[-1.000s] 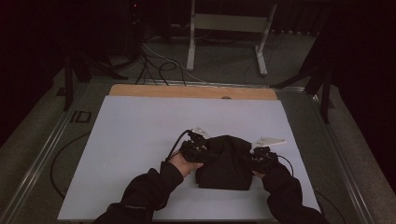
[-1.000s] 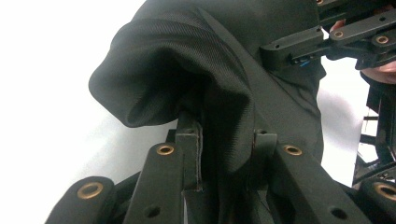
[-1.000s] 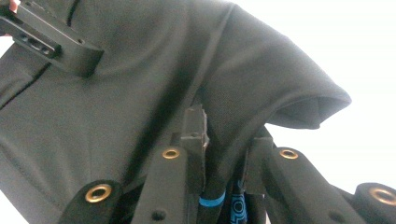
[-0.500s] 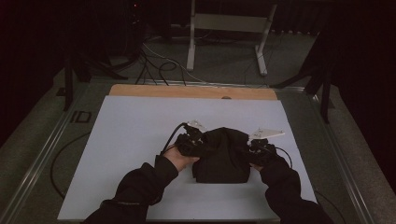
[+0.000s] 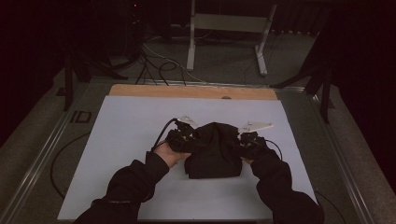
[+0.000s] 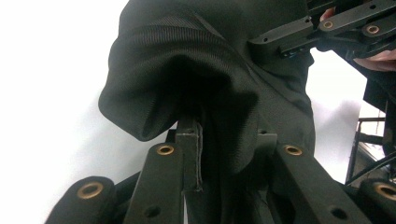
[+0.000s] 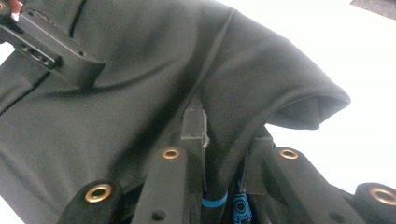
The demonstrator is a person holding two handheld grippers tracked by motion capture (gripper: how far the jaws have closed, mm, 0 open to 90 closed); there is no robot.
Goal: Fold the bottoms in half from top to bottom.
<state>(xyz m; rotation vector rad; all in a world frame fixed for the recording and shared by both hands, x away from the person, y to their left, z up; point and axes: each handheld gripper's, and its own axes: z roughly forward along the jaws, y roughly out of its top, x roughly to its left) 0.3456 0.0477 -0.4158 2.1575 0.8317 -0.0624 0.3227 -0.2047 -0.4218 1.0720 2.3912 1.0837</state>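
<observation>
A black cloth lies bunched near the middle of the white bench, held between the two grippers. The left gripper grips its left side and the right gripper its right side, each in a hand that comes in from the near edge in a dark sleeve.

In the left gripper view the cloth is drawn up into a rounded fold, and a pinch of it runs down between that gripper's jaws, which stand narrow and press on the fabric. The right gripper shows at the top right of that view, biting the far side of the cloth. The white bench lies behind.

In the right gripper view the cloth spreads across most of the frame, with a loose fold hanging open at the right. The jaws there are also narrow and closed on a pinch of fabric; a blue mark shows low between them. The left gripper shows at the upper left, clamped on the opposite side.

The near part of the cloth rests on the bench, while the gripped upper part is gathered up into a hump between the grippers. A grey plate sits atop the right gripper, and a cable loops from the left one.
</observation>
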